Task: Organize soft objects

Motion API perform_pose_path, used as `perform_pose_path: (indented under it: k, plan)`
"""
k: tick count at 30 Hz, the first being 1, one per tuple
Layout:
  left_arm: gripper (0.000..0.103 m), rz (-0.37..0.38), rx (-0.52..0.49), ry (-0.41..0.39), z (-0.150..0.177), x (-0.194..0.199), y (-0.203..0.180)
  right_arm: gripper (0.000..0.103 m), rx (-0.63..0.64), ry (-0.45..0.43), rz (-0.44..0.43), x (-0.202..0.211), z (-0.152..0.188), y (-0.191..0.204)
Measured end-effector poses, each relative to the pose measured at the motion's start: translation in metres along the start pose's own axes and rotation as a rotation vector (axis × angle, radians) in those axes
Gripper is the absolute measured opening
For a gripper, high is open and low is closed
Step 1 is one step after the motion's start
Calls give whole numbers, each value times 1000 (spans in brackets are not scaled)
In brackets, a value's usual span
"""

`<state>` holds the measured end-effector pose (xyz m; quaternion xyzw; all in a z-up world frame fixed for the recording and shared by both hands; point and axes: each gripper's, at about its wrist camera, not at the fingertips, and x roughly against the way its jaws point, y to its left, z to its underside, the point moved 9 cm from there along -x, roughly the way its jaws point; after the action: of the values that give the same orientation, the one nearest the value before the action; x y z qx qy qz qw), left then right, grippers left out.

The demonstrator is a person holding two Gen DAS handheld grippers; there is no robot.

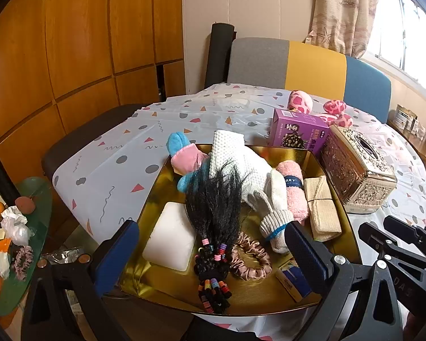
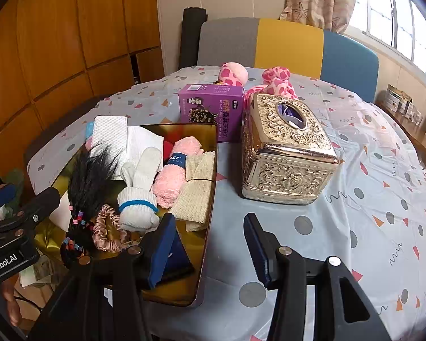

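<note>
A gold tray [image 1: 269,301] [image 2: 210,153] on the table holds soft things: a black hair tassel with bead ties [image 1: 213,207] [image 2: 88,182], a white glove [image 1: 272,213] [image 2: 140,196], a pink rolled towel [image 1: 294,187] [image 2: 173,170], a beige folded cloth [image 1: 322,207] [image 2: 196,196], a pink scrunchie [image 1: 250,258] [image 2: 108,230], a white pad [image 1: 170,236], a white textured cloth [image 1: 230,153] [image 2: 113,133] and a blue-pink plush [image 1: 184,153]. My left gripper [image 1: 213,255] is open and empty above the tray's near edge. My right gripper [image 2: 210,247] is open and empty over the tray's right rim.
A gold ornate tissue box [image 2: 286,147] [image 1: 357,170] and a purple box [image 2: 213,108] [image 1: 298,130] stand right of the tray. A pink spotted plush [image 2: 275,82] [image 1: 335,110] lies behind them. A chair back [image 2: 289,45] is beyond the table. A cluttered green side table [image 1: 20,255] is at left.
</note>
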<state>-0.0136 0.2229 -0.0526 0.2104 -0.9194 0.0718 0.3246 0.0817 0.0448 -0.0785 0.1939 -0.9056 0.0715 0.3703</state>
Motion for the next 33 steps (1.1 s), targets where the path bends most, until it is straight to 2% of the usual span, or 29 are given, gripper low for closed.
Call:
perform_pose_path:
  k: [25,33]
  plan:
    - [103,30,14,-2,-1,5,-2,51,10,-8,0,3,-1,2]
    - [103,-5,24,2,0,4,3,51,7,-10,2,4,-2,1]
